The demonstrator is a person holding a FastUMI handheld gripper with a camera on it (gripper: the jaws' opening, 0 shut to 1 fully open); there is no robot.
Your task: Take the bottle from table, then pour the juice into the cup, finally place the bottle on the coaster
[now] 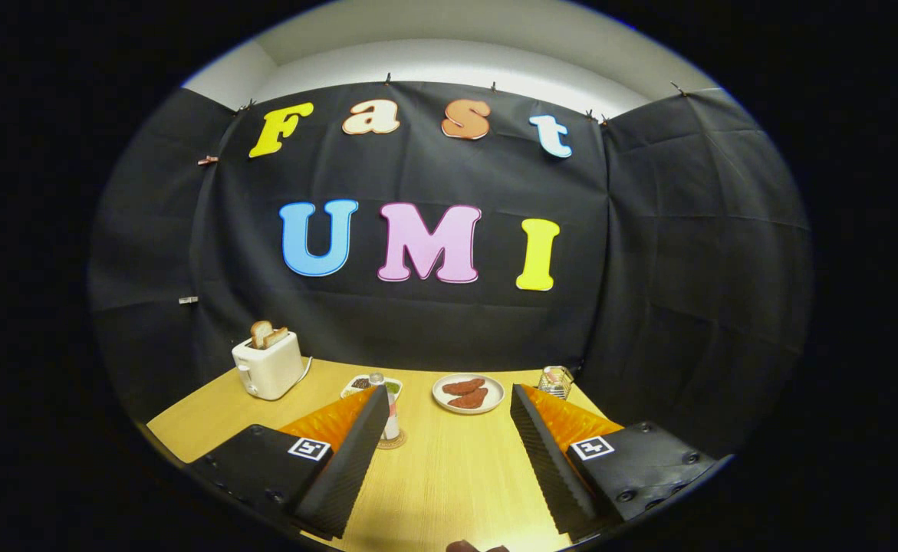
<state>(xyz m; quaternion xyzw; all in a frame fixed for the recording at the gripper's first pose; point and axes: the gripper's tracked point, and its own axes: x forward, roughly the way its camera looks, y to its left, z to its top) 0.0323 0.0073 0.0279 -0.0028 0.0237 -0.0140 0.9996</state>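
On the table: a wooden table point(449, 475) carries everything seen, with black cloth walls behind it.
Gripper: the gripper point(449, 414) hangs above the near part of the table, looking along it toward the back wall.
Fingers: the fingers point(356, 452) stand wide apart, with bare table between them and nothing clamped; neither one touches any object.
Bottle: the bottle point(391, 418) stands upright just beyond the tip of the left-hand finger, partly hidden by that finger; it has a pale cap and a light body with a reddish band lower down.
Coaster: a round brownish coaster point(396, 442) lies under the bottle, its rim peeping out at the bottle's foot, so the bottle sits on it.
Plate: a white plate point(468, 393) lies farther back, ahead of the gap between the fingers, bearing two reddish-brown pieces of food.
Tray: a small pale tray point(358, 382) of dark and green bits sits just behind the bottle.
Toaster: a white toaster point(268, 365) stands near the far left corner of the table, with two slices of toast sticking up from it, well apart from the bottle.
Small rack: a little wire or glassy object point(556, 381) sits beyond the tip of the right-hand finger near the back wall; what it is I cannot tell.
Near edge: a dark reddish object point(468, 547) peeps in closest to the camera; too little shows to name it.
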